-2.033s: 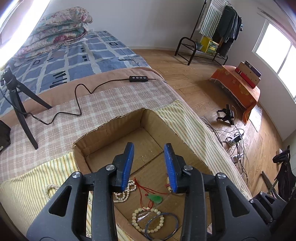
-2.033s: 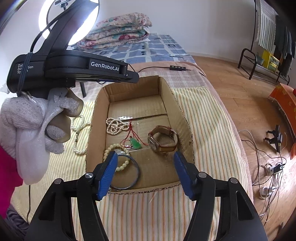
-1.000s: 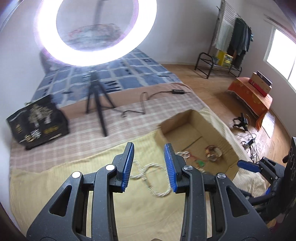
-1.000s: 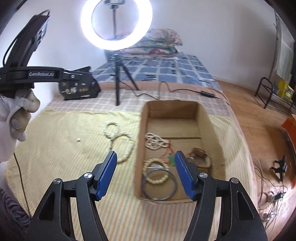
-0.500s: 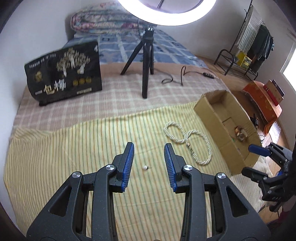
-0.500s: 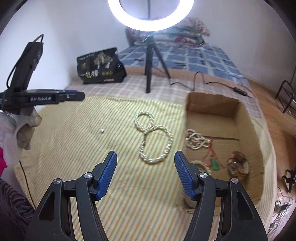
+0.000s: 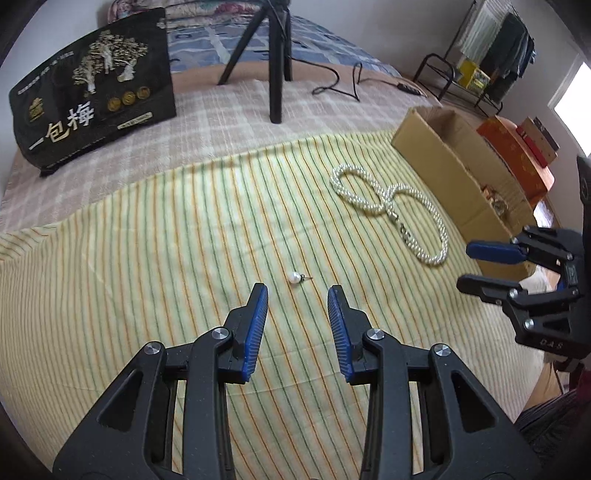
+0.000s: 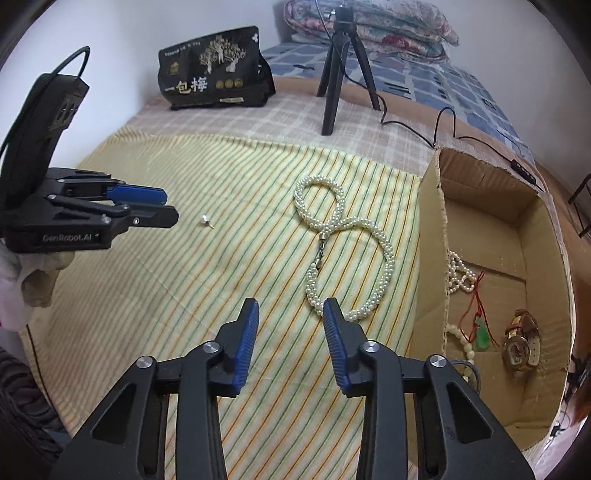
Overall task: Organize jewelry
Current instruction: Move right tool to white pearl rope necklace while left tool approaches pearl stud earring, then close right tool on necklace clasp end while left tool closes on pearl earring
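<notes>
A small pearl earring (image 7: 296,277) lies on the striped yellow cloth, just ahead of my open, empty left gripper (image 7: 297,300); it also shows in the right wrist view (image 8: 205,220). A white pearl necklace (image 8: 341,236) lies in a figure-eight to its right, also in the left wrist view (image 7: 391,212). My right gripper (image 8: 291,318) is open and empty, its tips at the necklace's near loop. The cardboard box (image 8: 430,240) on the right holds a watch (image 8: 521,343), a green pendant on red cord (image 8: 482,334), pearl strands and bead bracelets.
A black tripod (image 8: 338,62) and a black printed bag (image 8: 214,70) stand at the back on the checked blanket. A cable (image 8: 443,122) runs behind the box. Folded quilts (image 8: 373,22) lie further back. The bed's edge drops off right of the box (image 7: 454,162).
Both grippers have swung left from the box and moved lower over the striped cloth. The left one now has the earring just ahead; the right one has closed in on the necklace.
</notes>
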`<state>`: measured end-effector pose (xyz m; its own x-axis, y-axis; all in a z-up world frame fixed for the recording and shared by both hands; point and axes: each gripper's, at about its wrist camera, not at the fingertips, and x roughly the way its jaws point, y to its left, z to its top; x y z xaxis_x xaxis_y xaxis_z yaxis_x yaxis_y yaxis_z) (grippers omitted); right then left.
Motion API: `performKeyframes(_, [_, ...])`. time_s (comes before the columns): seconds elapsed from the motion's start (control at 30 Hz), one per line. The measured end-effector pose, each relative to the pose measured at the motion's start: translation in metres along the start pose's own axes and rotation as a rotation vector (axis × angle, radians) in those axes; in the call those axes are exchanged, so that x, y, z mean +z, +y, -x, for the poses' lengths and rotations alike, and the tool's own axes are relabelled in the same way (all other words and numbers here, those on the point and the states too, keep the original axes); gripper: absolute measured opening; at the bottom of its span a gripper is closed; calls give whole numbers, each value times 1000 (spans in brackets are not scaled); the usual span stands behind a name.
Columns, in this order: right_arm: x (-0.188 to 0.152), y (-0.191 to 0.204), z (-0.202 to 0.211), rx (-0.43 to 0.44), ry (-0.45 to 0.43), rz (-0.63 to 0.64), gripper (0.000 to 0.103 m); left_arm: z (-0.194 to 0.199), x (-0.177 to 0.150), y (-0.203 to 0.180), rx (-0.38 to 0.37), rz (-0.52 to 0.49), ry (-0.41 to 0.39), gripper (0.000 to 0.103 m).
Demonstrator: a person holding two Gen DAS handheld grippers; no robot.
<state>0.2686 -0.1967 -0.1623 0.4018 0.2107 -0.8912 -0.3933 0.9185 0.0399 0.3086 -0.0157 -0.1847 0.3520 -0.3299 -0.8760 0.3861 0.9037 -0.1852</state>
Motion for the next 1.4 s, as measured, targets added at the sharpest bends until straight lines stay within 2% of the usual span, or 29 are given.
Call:
performKeyframes(0.27, [4, 3, -16, -23, 29, 11, 27, -21, 0, -10, 50, -86, 13, 33])
performKeyframes(0.53, [6, 5, -27, -40, 45, 21, 27, -34, 3, -12, 45, -110, 22, 33])
performKeyframes(0.87, [7, -1, -37, -65, 55, 1, 27, -45, 5, -15, 79, -120, 36, 33])
performKeyframes(1.13, [7, 1, -50, -74, 75, 8, 27, -49, 3, -18, 98, -128, 24, 18])
performKeyframes(1.2, [7, 2, -52, -72, 75, 11, 20, -50, 3, -20, 103, -134, 19, 16])
performKeyframes(1.27, [7, 3, -52, -66, 73, 9, 8, -50, 2, -21, 106, -135, 14, 16])
performKeyframes(1.33, [7, 3, -53, -62, 72, 10, 7, -50, 2, -20, 104, -132, 13, 9])
performKeyframes(1.4, [6, 2, -52, -55, 68, 4, 7, -49, 2, -21, 106, -130, 11, 9])
